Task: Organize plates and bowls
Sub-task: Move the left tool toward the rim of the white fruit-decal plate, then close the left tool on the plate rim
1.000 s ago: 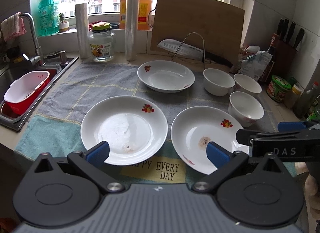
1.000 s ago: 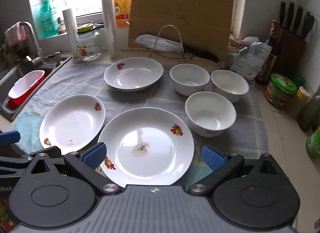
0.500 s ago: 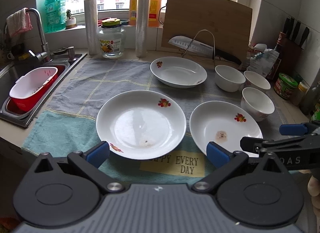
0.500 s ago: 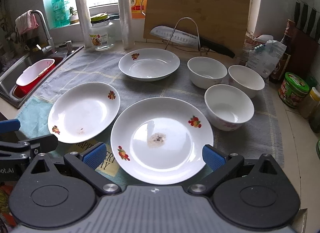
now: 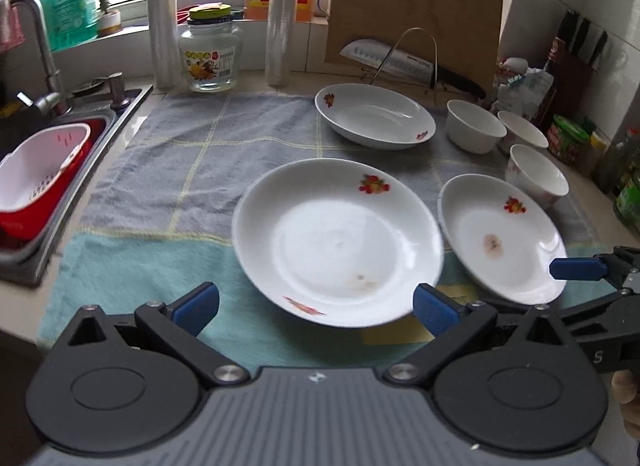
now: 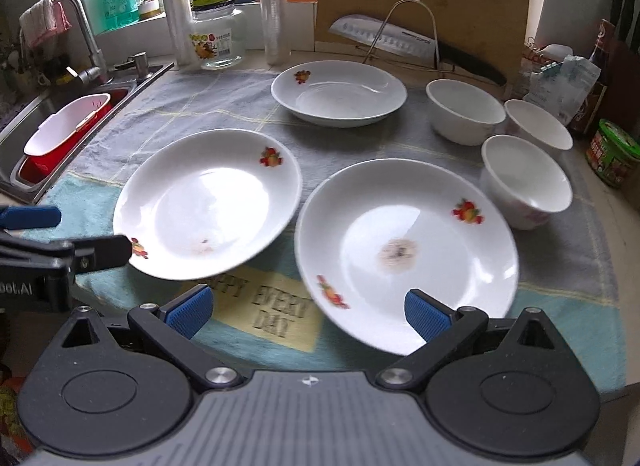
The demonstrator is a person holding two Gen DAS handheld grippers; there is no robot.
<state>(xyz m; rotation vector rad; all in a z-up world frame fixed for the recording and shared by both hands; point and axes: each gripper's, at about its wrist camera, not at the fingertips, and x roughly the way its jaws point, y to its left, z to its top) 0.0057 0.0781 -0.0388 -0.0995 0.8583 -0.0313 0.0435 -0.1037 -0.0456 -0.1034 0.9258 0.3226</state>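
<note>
Left gripper [image 5: 316, 304] and right gripper [image 6: 307, 308] both spread wide, empty, near two white floral ceramic plates [image 5: 338, 242] [image 6: 406, 252] on grey-blue towel [image 5: 192, 153].

In the left wrist view the left claw's [image 5: 316, 304] own housing covers the near strip of the towel [image 5: 180, 169], and its right pad hides the near right rim of the near left plate [image 5: 338, 240], whose edge is smeared by blur. The right claw [image 6: 306, 308] likewise hides the near rim of the near right plate [image 6: 404, 254], and the towel's printed words there are too blurred to read cleanly. The sink [image 6: 24, 113] is cut off by the left edge.
</note>
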